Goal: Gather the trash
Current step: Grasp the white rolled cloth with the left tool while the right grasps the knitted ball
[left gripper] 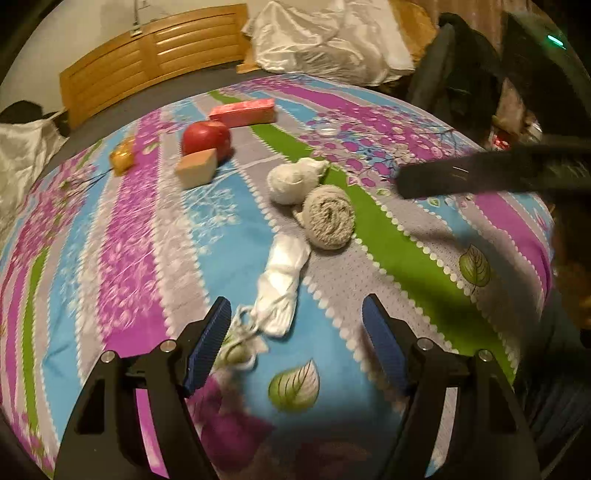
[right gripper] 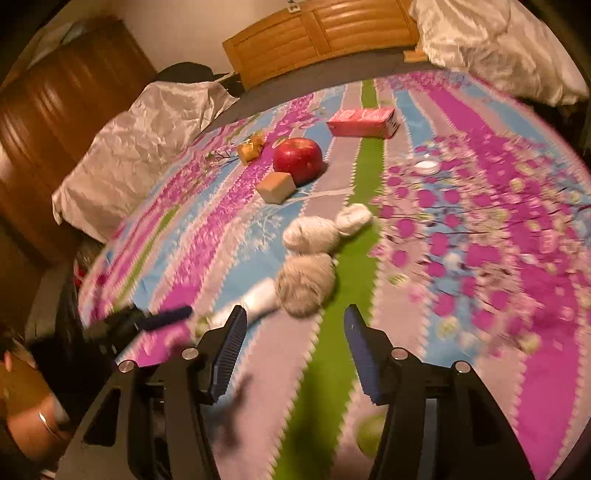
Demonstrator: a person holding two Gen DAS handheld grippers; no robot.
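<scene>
On the striped floral bedspread lie a white twisted wad with a string, a grey crumpled ball and a white crumpled ball. My left gripper is open, and the white wad's near end lies just ahead of its blue pads, untouched. My right gripper is open and holds nothing. The grey ball sits just beyond its fingertips, with the white ball behind that and the white wad to the left. The views are blurred.
Farther back lie a red apple, a tan block, a pink carton, a yellow wrapper and a small white cap. Shiny white bedding and a wooden headboard border the bed.
</scene>
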